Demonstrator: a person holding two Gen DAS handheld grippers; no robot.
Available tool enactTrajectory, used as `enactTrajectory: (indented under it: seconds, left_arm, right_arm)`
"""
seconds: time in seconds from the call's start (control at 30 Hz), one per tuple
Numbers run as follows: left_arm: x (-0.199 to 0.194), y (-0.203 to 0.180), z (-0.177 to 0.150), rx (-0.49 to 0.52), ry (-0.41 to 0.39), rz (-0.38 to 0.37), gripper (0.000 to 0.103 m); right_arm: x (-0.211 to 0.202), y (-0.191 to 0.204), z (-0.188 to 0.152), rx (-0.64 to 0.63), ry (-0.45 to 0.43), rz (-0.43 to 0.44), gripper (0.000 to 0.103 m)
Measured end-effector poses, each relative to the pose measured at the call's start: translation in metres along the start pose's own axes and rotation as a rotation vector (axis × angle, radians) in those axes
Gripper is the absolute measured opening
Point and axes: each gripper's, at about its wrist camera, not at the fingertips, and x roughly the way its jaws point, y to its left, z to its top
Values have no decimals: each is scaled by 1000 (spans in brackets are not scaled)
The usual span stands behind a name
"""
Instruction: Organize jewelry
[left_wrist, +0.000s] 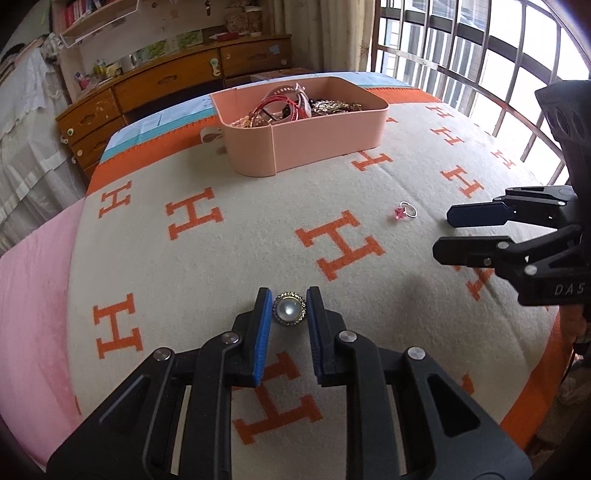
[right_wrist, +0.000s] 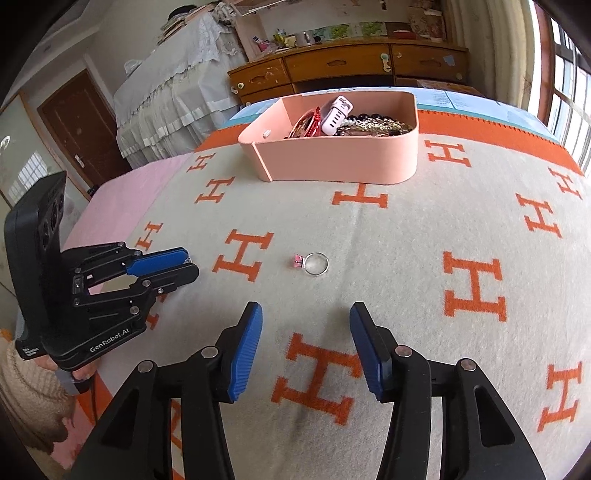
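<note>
We have the pearl brooch (left_wrist: 289, 308) pinched between the left gripper (left_wrist: 289, 300) pads at the near edge of the H-patterned blanket (left_wrist: 229, 254), its rhinestone rim touching both, so it can likely be lifted next. Farther right lies 1 ring with a pink stone (right_wrist: 313, 263), and our right gripper (right_wrist: 306, 314) hangs short of it, jaws wide and empty, apparently lined up for it. The pink box (right_wrist: 343, 162), already holding bracelets, sits at the far side.
</note>
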Motion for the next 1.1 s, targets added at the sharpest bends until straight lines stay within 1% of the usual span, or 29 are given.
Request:
enactTrajectory:
  seconds: [0.1, 0.2, 0.3, 0.4, 0.47, 0.5, 0.57, 0.6, 0.77, 0.87, 0.93, 1.03, 1.07, 1.1]
  left_arm:
    - [-1, 2, -1, -51, 10, 4, 16]
    - [-1, 2, -3, -69, 5, 7, 16]
    - [-2, 3, -5, -82, 3, 0, 16]
    - [-3, 3, -7, -88, -3, -4, 16]
    - [-3, 3, -7, -90, -5, -5, 16]
    - [-3, 3, -7, -90, -5, -6, 16]
    - [-3, 3, -7, -92, -7, -9, 16]
    - [-3, 3, -7, -95, -9, -12, 16]
    - [-4, 4, -6, -109, -10, -15, 16]
    - [-4, 7, -3, -134, 9, -20, 16]
    - [-3, 10, 2, -160, 28, -34, 16]
    - [-8, 16, 15, -186, 29, -45, 16]
    - [-12, 17, 21, -187, 22, -46, 16]
    - [-17, 18, 29, -185, 11, -42, 16]
  right_arm:
    - [9, 10, 9, -92, 29, -47, 50]
    - [19, 18, 19, -185, 48, -86, 50]
    - [26, 21, 27, -262, 54, -85, 49]
    - [30, 18, 33, -313, 58, -51, 48]
    - [32, 16, 37, -334, 56, -35, 40]
    - [32, 15, 38, -338, 54, -36, 37]
    - [32, 13, 39, -336, 55, -29, 24]
    - [32, 12, 39, -335, 54, -31, 21]
    - [31, 16, 36, -335, 40, -55, 20]
    - [28, 15, 36, -306, 38, -54, 20]
    - [23, 13, 40, -278, 28, -47, 20]
    - [8, 11, 52, -228, 0, -21, 20]
    - [1, 11, 58, -216, -13, -12, 20]
    - [-5, 12, 64, -207, -25, -2, 14]
